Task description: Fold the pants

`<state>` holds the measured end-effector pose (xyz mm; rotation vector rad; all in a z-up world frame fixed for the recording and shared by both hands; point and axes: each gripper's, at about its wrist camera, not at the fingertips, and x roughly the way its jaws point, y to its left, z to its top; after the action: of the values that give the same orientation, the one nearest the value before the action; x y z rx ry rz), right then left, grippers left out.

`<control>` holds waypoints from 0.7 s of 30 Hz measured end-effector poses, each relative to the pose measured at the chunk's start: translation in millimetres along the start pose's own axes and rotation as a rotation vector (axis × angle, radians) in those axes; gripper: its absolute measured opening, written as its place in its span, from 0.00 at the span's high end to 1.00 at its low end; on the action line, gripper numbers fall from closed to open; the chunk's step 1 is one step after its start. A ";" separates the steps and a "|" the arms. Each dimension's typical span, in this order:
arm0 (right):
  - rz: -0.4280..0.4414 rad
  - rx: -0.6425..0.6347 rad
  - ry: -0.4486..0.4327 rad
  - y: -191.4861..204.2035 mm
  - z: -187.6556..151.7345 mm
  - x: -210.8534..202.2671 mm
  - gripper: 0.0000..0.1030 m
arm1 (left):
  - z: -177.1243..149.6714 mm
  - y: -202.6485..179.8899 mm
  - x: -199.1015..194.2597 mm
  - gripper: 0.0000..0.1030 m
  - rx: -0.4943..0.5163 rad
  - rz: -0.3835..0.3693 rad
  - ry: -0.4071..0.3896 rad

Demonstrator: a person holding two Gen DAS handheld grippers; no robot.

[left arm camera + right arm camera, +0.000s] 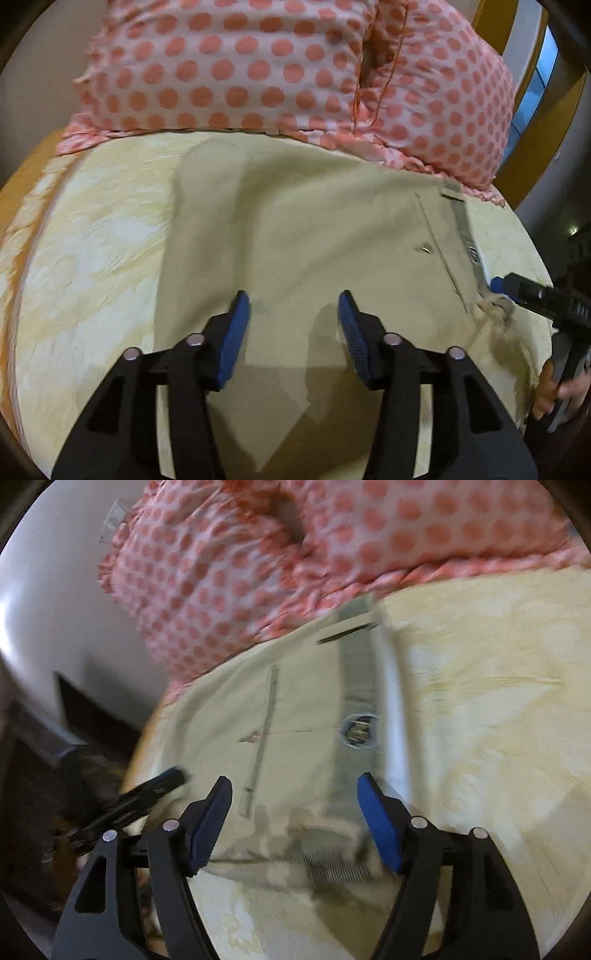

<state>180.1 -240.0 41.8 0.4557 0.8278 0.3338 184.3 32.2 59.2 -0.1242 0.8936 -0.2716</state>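
A yellow patterned bed sheet (85,266) carries the flat beige cotton pants (295,229), below two pink dotted pillows (229,66). The grey waistband (360,686) lies directly ahead of the right gripper (293,794), running away from it. This gripper is wide open, low over the waist corner. The left gripper (293,304), also wide, hovers over the leg part.

Polka-dot pillows (258,70) walling the far edge, yellow bedsheet (92,258) open beside pants (295,229)

Matt cloth pants (295,229) — ribbed fingers (236,339)
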 end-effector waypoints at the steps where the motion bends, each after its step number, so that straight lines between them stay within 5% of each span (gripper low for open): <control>1: -0.014 -0.055 -0.053 13.2 -13.7 -13.4 0.11 | -11.6 -5.4 -17.2 0.33 0.014 0.002 -0.045; 3: -0.056 -0.126 -0.111 31.2 -40.4 -30.4 0.01 | -36.1 -17.0 -42.1 0.07 0.050 0.053 -0.102; 4: -0.094 -0.164 -0.145 42.3 -58.5 -36.9 0.01 | -54.5 -24.9 -55.1 0.02 0.066 0.121 -0.131; 8: -0.253 -0.253 -0.221 62.3 -103.6 -35.4 0.01 | -105.0 -41.7 -73.6 0.02 0.083 0.209 -0.193; 15: -0.312 -0.276 -0.161 67.4 -127.7 -4.9 0.01 | -140.3 -38.9 -65.9 0.02 0.088 0.299 -0.177; 21: -0.415 -0.291 -0.204 70.4 -142.2 2.3 0.01 | -149.0 -31.1 -63.2 0.02 0.068 0.271 -0.194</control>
<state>65.1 -142.4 -7.6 0.0394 0.6416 0.0190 24.4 21.3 20.8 0.0340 0.6977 -0.0362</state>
